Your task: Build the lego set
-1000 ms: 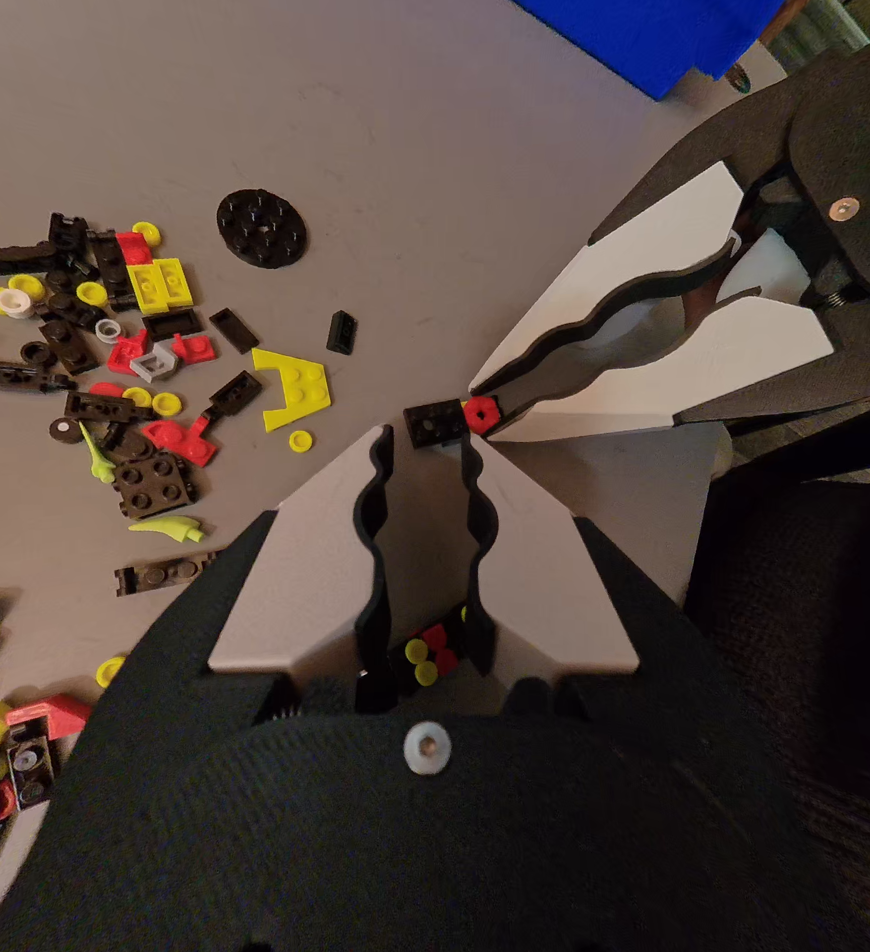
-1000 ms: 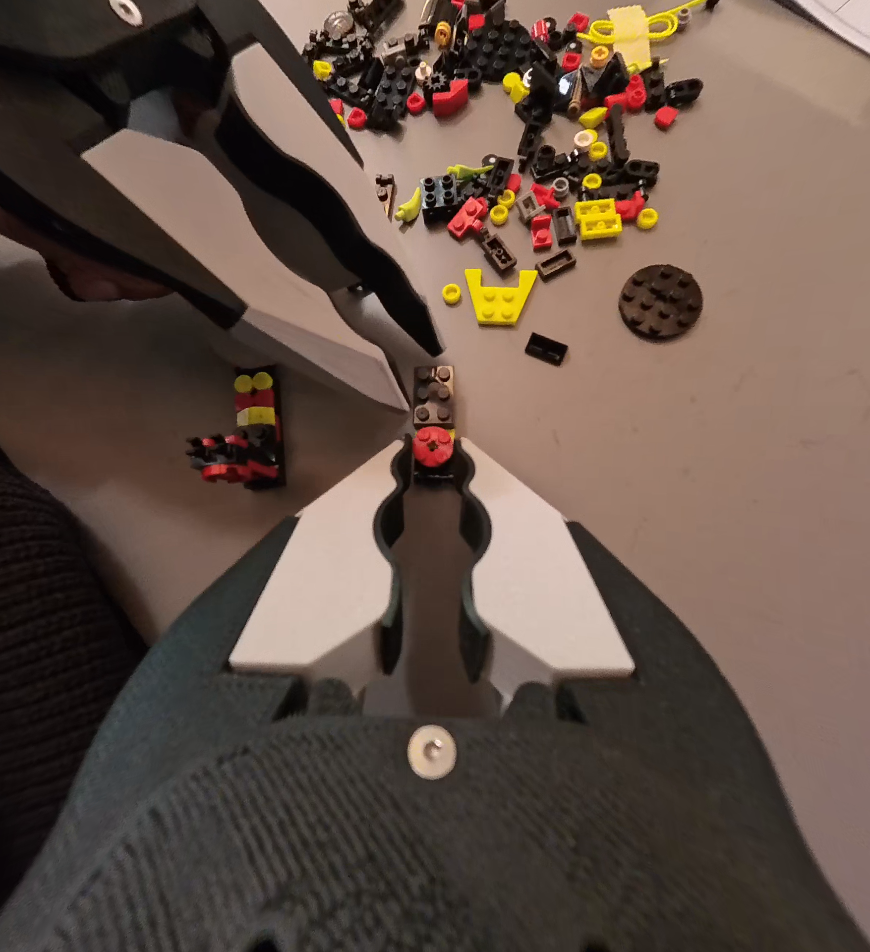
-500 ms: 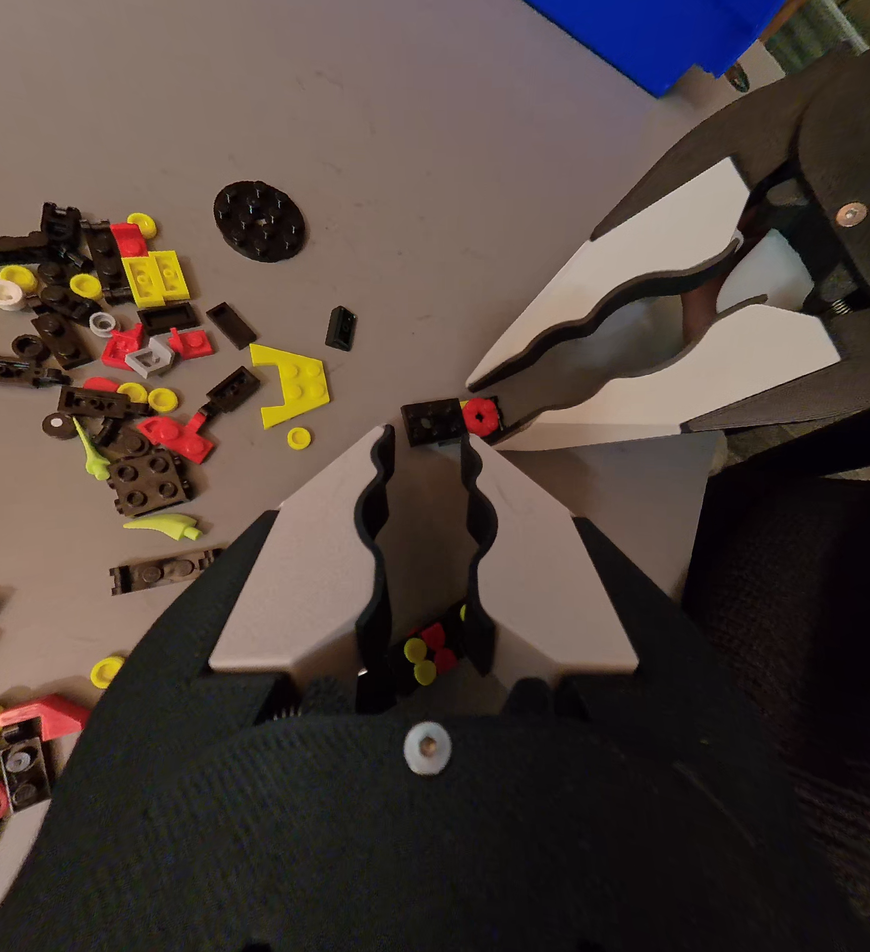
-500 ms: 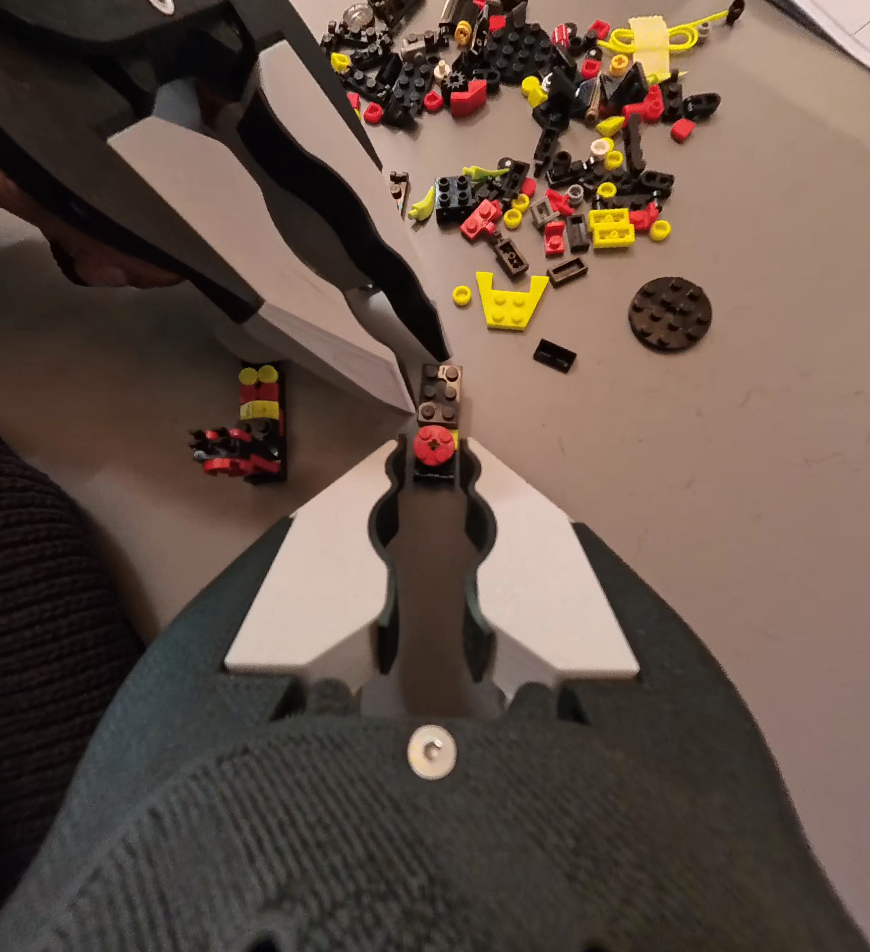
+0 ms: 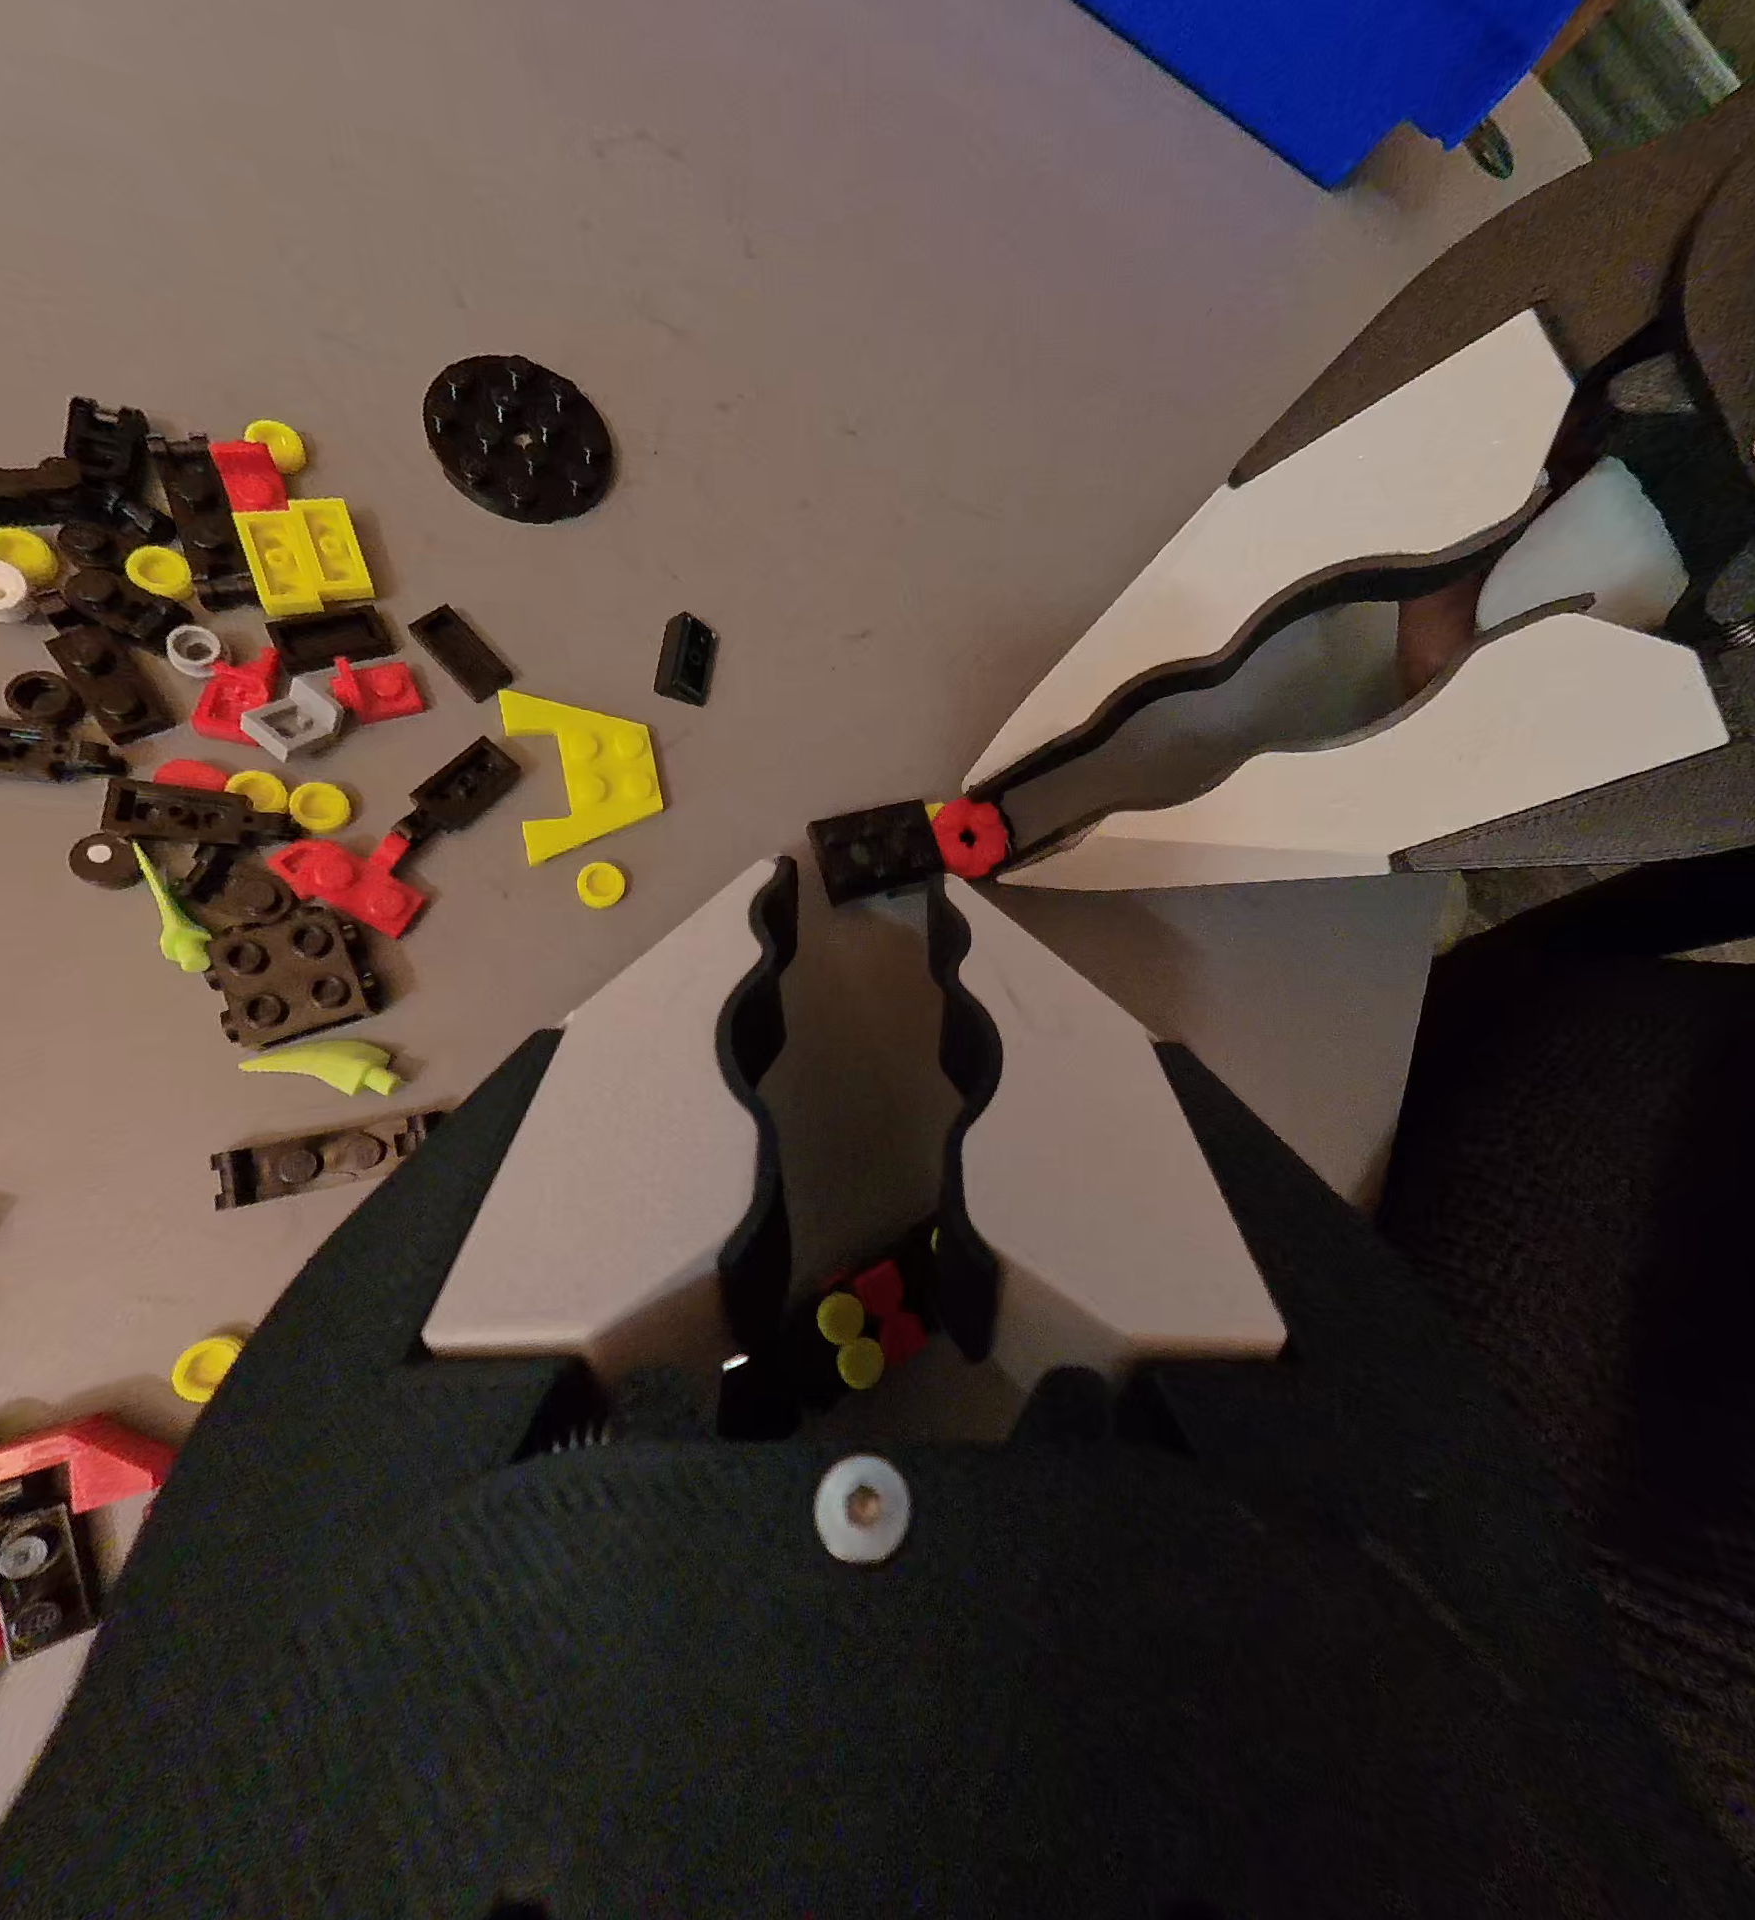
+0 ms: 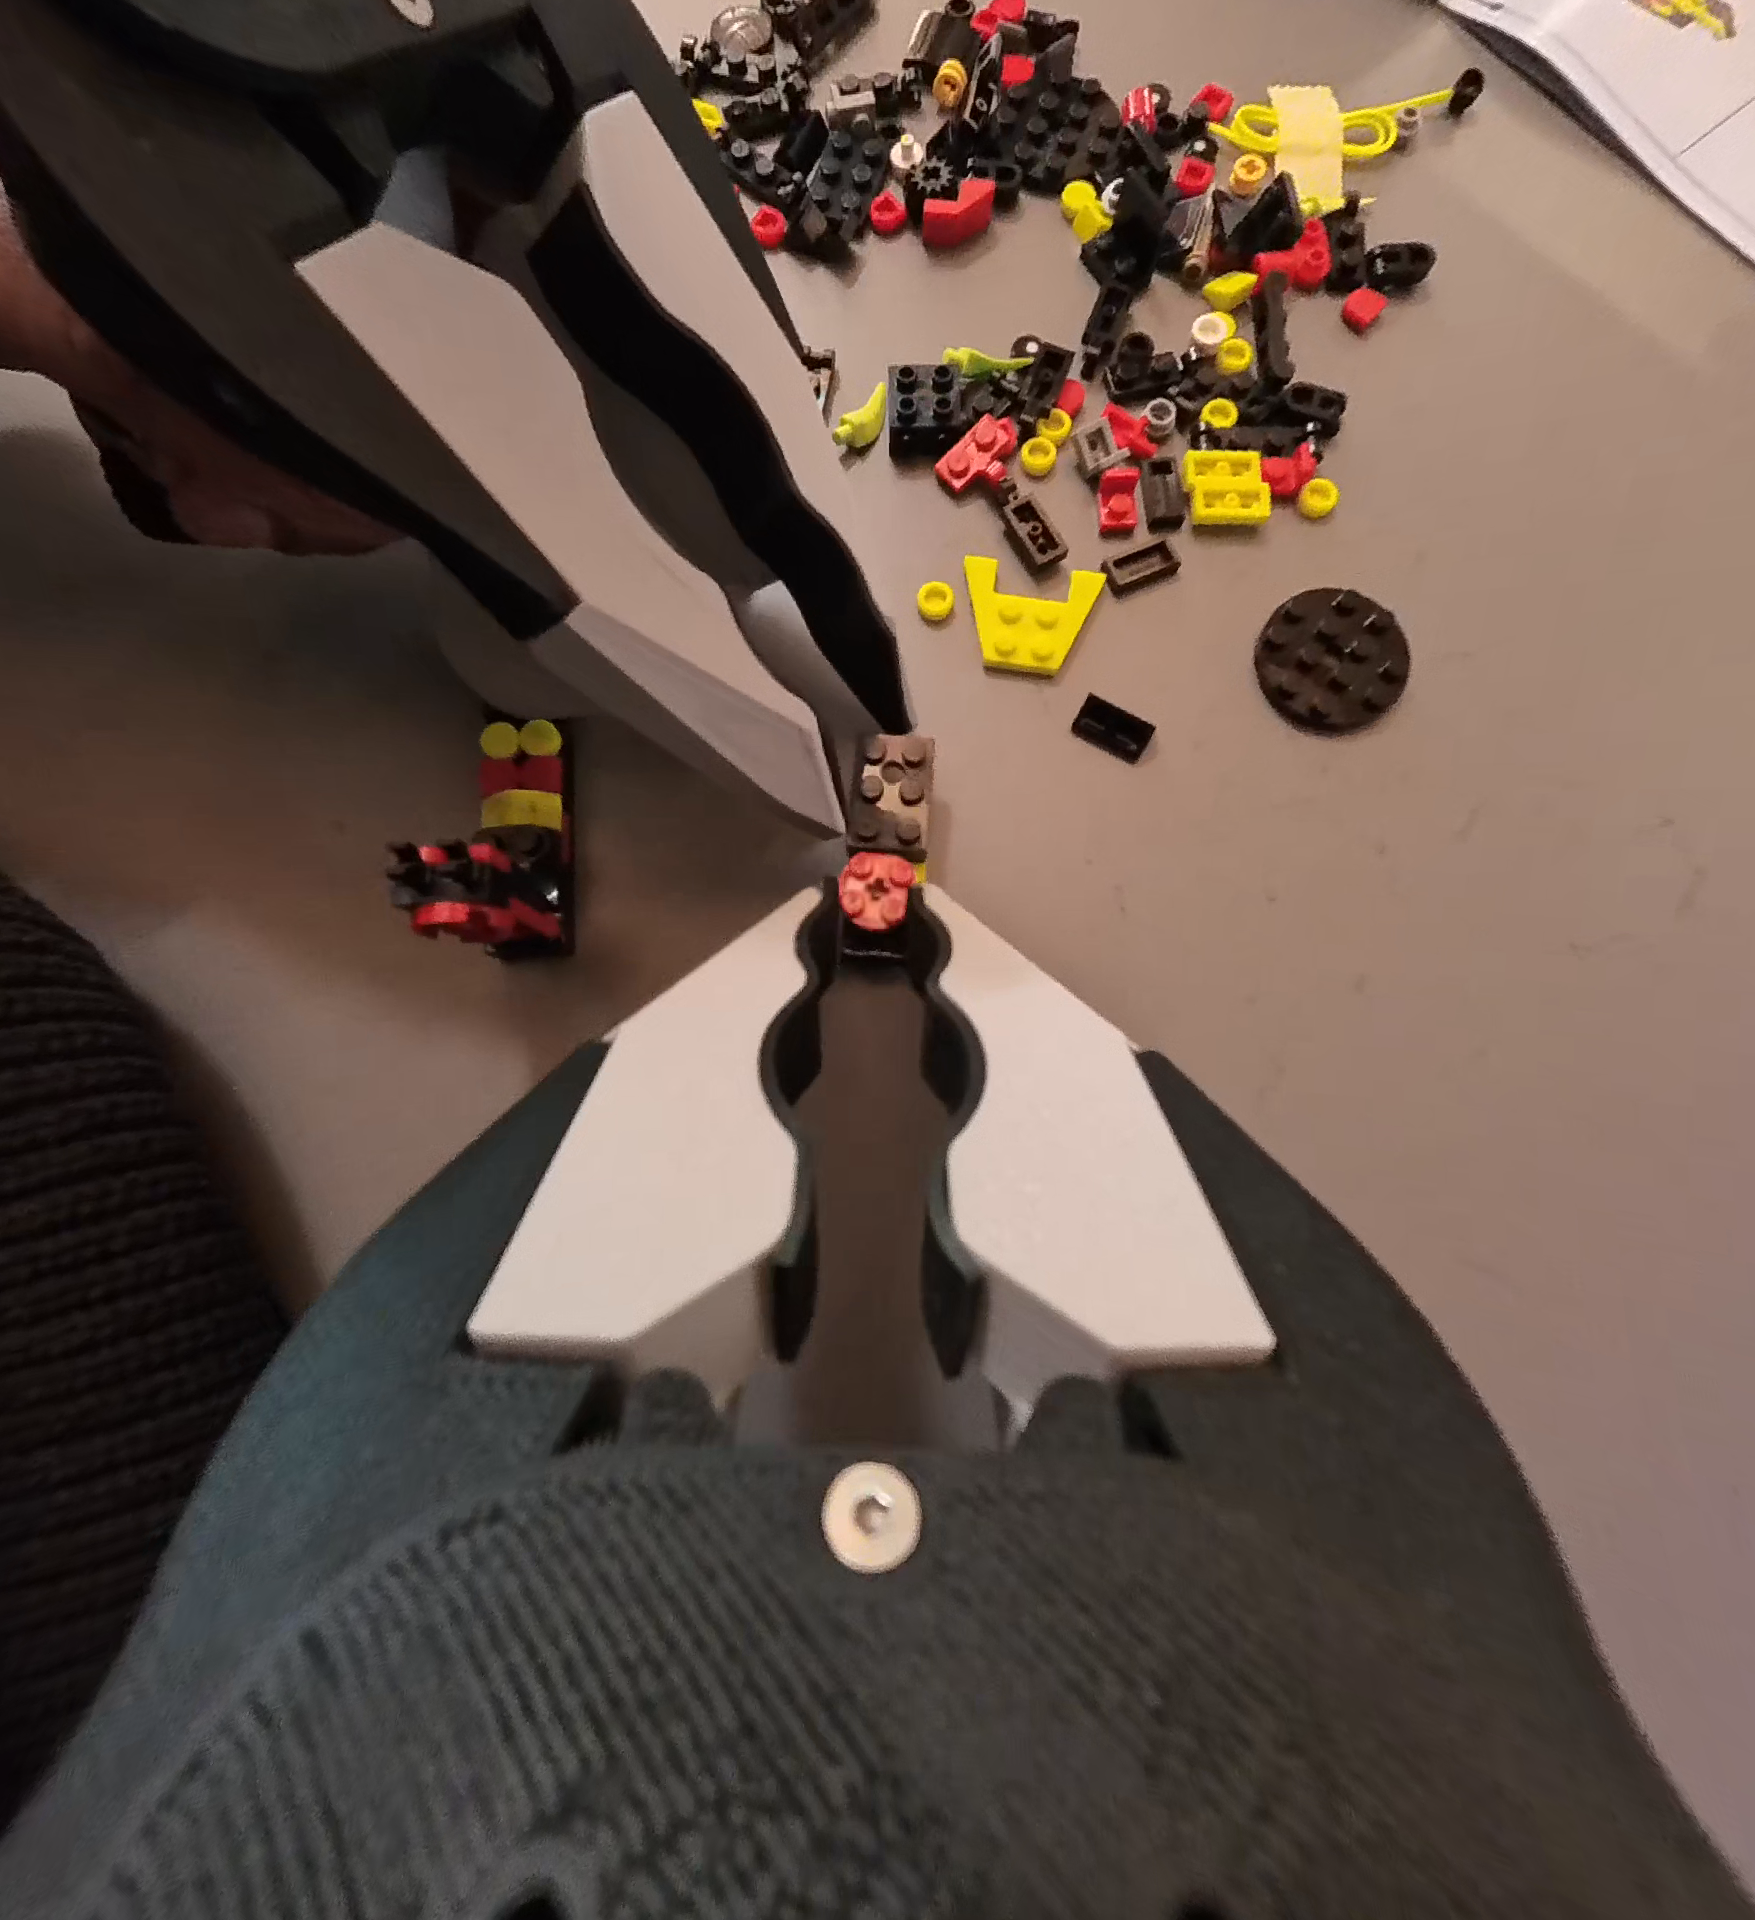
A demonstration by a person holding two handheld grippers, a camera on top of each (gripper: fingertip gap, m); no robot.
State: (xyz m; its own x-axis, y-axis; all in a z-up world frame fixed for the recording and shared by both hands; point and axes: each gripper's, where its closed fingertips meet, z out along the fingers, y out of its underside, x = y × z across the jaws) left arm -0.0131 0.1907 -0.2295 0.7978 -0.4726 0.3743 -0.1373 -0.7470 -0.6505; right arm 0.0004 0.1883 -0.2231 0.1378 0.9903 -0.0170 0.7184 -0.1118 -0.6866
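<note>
My right gripper (image 6: 875, 906) is shut on a small stack: a black plate (image 6: 894, 790) with a red round piece (image 6: 878, 891) on its near end. In the left wrist view it comes in from the right (image 5: 987, 836), holding the plate (image 5: 873, 847) and red piece (image 5: 968, 836) just above the table. My left gripper (image 5: 857, 878) is open, its tips on either side of the plate's free end; whether they touch it I cannot tell. A black, red and yellow sub-build (image 6: 514, 831) lies on the table under the left gripper (image 6: 868, 774).
Loose black, red and yellow pieces (image 6: 1143, 312) are spread at the back, with a yellow wedge plate (image 6: 1029, 623) and a round black plate (image 6: 1332, 660) nearer. A booklet (image 6: 1735, 135) lies far right. A blue block (image 5: 1320, 62) is at the back. Dark cloth (image 5: 1631, 1351) borders the table edge. Less than 4 cm separates the two grippers' tips.
Both grippers have shifted slightly together; the pile sits a little lower in the right wrist view. The right gripper's hold on the stack and the left jaws' opening are unchanged.
</note>
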